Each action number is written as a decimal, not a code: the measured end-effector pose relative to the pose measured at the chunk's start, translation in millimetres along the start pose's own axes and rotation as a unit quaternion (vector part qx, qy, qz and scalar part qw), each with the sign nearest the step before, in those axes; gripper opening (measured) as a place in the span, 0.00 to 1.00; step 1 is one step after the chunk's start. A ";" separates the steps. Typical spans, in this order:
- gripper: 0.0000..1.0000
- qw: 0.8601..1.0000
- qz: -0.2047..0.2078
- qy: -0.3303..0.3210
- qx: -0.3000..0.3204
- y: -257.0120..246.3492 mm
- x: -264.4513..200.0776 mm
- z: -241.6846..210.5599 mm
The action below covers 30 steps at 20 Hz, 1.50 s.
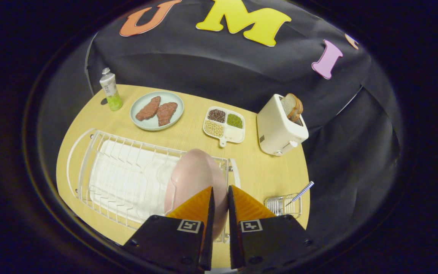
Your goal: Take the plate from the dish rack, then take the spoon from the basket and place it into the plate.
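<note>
Standing on edge in the dish rack (101, 179), the pink plate (192, 179) is straddled at its rim by the near-closed hand-held gripper (219, 198); firm grip cannot be told. Spoon (299, 194) is left in basket (280, 205), surface's right edge.

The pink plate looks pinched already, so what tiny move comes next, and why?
Probably a small straight lift. The hand-held gripper has its fingers closed on the rim of the pink plate, which stands upright in the slots of the dish rack. Rising first should free it from the wires before it is carried toward bare table.
</note>
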<state>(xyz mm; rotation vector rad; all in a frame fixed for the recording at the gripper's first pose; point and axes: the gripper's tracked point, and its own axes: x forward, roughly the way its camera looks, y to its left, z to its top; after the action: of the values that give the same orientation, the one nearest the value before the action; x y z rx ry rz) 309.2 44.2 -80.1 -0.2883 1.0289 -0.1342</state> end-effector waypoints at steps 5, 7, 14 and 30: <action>0.24 0.999 -0.019 0.016 -0.026 -4.6 4.9 -7.2; 0.28 0.999 -0.013 0.022 -0.025 -0.8 5.1 -11.0; 0.17 0.998 -0.053 0.016 0.000 -1.4 -2.1 -9.1; 0.13 0.969 -0.229 -0.085 0.047 18.4 -34.5 -2.3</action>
<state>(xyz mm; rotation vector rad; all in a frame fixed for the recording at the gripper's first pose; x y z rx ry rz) 289.1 69.8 -58.3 -0.4403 0.7701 -0.5653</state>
